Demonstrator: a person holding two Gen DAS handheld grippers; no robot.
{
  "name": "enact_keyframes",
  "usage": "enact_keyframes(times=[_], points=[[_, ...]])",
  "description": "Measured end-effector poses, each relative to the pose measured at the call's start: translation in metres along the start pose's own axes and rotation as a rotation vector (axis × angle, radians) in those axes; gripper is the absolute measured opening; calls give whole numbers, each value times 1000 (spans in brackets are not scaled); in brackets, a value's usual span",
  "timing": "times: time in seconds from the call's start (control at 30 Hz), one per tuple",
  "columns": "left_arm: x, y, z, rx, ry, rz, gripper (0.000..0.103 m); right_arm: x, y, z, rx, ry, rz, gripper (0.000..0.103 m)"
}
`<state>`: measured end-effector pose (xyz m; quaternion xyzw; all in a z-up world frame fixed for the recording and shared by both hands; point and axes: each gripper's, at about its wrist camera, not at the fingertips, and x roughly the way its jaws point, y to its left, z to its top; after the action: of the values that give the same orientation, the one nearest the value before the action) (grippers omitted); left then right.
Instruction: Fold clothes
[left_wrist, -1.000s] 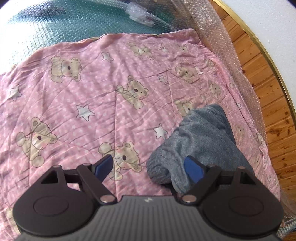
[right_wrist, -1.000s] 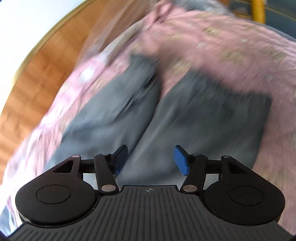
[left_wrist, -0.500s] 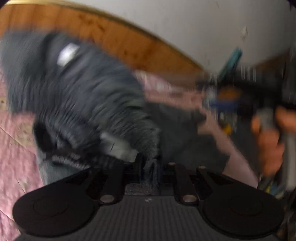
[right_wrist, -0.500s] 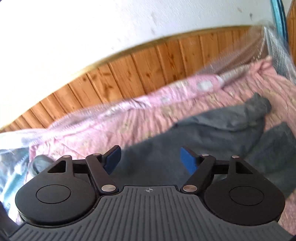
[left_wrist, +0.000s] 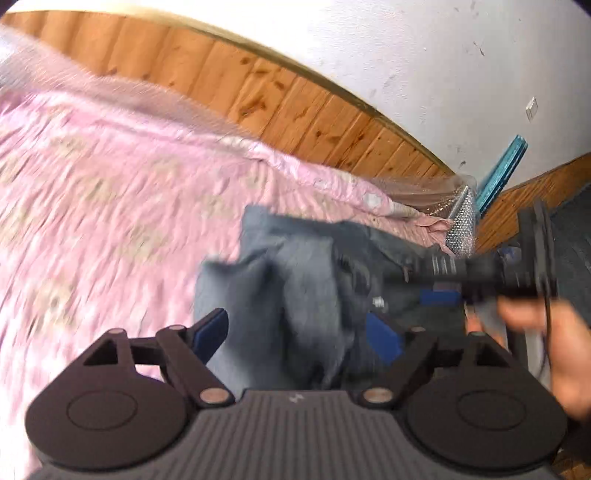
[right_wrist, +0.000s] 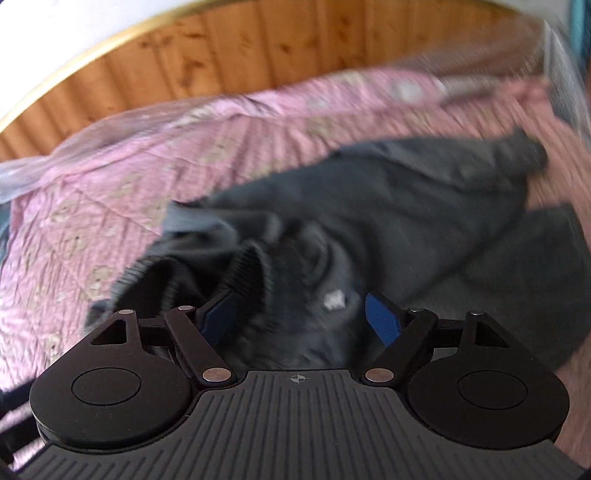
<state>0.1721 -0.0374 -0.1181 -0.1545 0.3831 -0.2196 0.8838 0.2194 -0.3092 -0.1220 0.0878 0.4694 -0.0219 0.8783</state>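
Both my left gripper (left_wrist: 295, 334) and right gripper (right_wrist: 301, 315) have just sprung wide, dropping the grey sweater (right_wrist: 388, 206) rumpled on the pink bedspread (left_wrist: 110, 184), so this fold needs regripping.

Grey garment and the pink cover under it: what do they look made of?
Grey garment: soft knit, probably fleece or sweater fabric; ribbed band shows near the jaws, matte, slumps in folds. Pink cover: thin woven cloth, likely cotton, printed, finely creased. Blur leaves both uncertain.
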Motion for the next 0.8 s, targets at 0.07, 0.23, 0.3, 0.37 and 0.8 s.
enact_keyframes(times=[0.07,0.23,0.3,0.37,0.8], points=[[31,-10,13,53,38,-2,85,-1,-15,-3,37,7,-14,80],[93,-18,27,110,153,15,14,-6,-47,-10,92,-8,-32,81],[84,-7,29,57,141,17,14,-7,-59,-15,104,-12,-39,81],[25,21,40,-70,-15,25,14,-7,-71,-20,115,-8,-48,81],[-167,219,-89,-748,21,466,45,42,-22,-34,-27,133,146,80]])
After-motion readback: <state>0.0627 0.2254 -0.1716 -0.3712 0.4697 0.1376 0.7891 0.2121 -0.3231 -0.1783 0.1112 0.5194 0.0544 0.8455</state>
